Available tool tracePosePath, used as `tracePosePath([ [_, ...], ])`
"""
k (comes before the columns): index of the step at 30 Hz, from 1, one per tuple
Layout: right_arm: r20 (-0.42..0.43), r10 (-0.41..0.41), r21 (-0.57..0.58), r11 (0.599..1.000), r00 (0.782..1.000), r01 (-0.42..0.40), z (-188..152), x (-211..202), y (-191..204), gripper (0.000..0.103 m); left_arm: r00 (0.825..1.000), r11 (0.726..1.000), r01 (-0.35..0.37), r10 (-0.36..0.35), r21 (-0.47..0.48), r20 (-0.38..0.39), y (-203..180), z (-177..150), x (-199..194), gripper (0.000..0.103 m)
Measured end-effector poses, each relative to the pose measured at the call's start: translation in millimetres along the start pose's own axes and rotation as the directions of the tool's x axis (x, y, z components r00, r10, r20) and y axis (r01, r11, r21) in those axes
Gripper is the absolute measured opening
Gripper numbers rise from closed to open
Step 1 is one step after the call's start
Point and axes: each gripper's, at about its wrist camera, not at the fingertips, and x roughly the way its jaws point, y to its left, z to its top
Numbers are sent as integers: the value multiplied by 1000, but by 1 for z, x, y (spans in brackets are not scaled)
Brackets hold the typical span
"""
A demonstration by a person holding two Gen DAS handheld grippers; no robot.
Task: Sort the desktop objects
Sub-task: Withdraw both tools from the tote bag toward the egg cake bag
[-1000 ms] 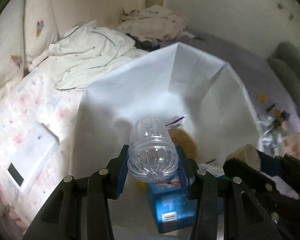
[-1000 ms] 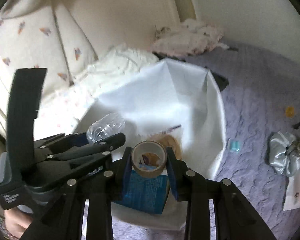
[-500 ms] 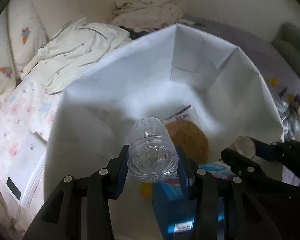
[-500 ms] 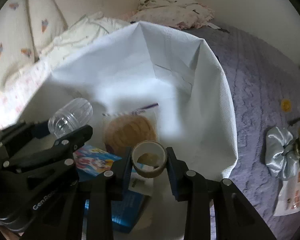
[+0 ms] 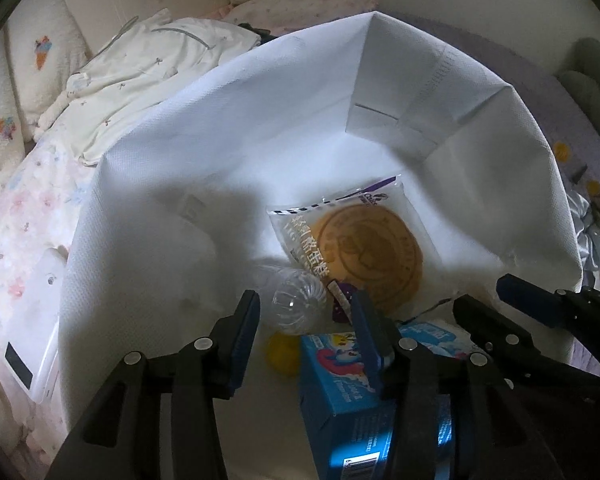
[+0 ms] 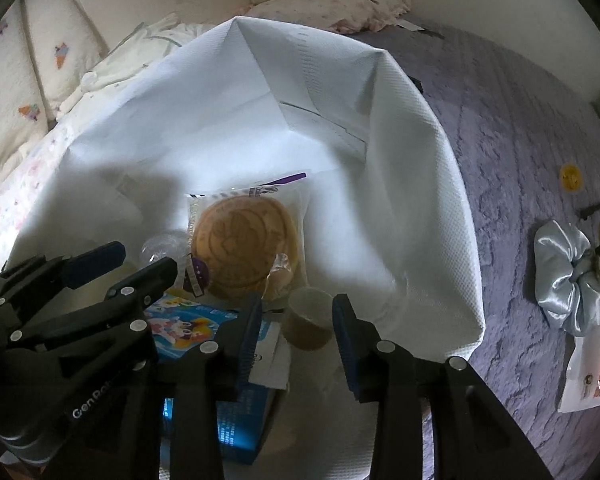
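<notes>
A bed (image 6: 520, 128) with a purple textured cover fills the scene, with cream pillows and crumpled pale clothing along the wall behind. On it stands a big white bag (image 5: 480, 184) (image 6: 412, 184), its mouth wide open, and both tools reach down into it.

Inside the bag lies a round brown cake in a clear wrapper (image 5: 364, 252) (image 6: 244, 248), and nearer the cameras a blue carton with cartoon print (image 5: 340, 392) (image 6: 196, 328). A clear plastic bottle (image 5: 296, 304) (image 6: 160, 246) lies on the bag's floor beside the cake; the left tool (image 5: 304, 328) (image 6: 140, 264) has its jaws opening, the bottle below and between them, pads off it. A brown tape roll (image 6: 308, 320) sits loose between the spreading jaws of the right tool (image 6: 296, 332), released as well. A small yellow object (image 5: 282, 354) rests by the carton.

Outside the bag, a white device (image 5: 36, 344) lies on the floral sheet to the left, and a pale blue satin scrunchie (image 6: 568, 272) lies on the purple cover to the right.
</notes>
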Motion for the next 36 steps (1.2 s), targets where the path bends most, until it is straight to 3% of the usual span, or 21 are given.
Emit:
tracePosePath([
  [4, -17, 3, -5, 1000, 1000, -3, 0, -4, 0, 37, 1000, 1000, -8, 8, 6, -4, -2, -1, -7, 50],
  [9, 52, 32, 36, 999, 998, -34, -7, -34, -7, 37, 991, 997, -41, 33, 60, 129, -13, -3, -41, 50],
  [14, 177, 103, 128, 984, 979, -127, -20, -79, -29, 37, 958, 994, -7, -24, 106, 287, -31, -1, -86, 53],
  [19, 262, 97, 190, 970, 960, -149, -39, -117, -57, 37, 922, 984, 2, -70, 175, 380, -71, 2, -114, 58],
  [23, 329, 64, 253, 955, 942, -153, -66, -139, -92, 37, 911, 968, 2, -105, 252, 398, -112, -11, -117, 58],
  [26, 360, 94, 301, 930, 928, -211, -88, -149, -123, 38, 920, 959, 46, -150, 281, 363, -141, -20, -105, 58],
  [29, 347, 93, 317, 925, 933, -210, -102, -149, -146, 38, 930, 951, 110, -201, 288, 307, -167, -24, -93, 58],
  [32, 334, 78, 343, 918, 939, -198, -116, -149, -175, 40, 931, 939, 118, -218, 323, 294, -200, -31, -89, 58],
  [36, 340, 89, 389, 893, 936, -226, -142, -151, -217, 52, 914, 913, 162, -282, 375, 292, -237, -43, -87, 62],
])
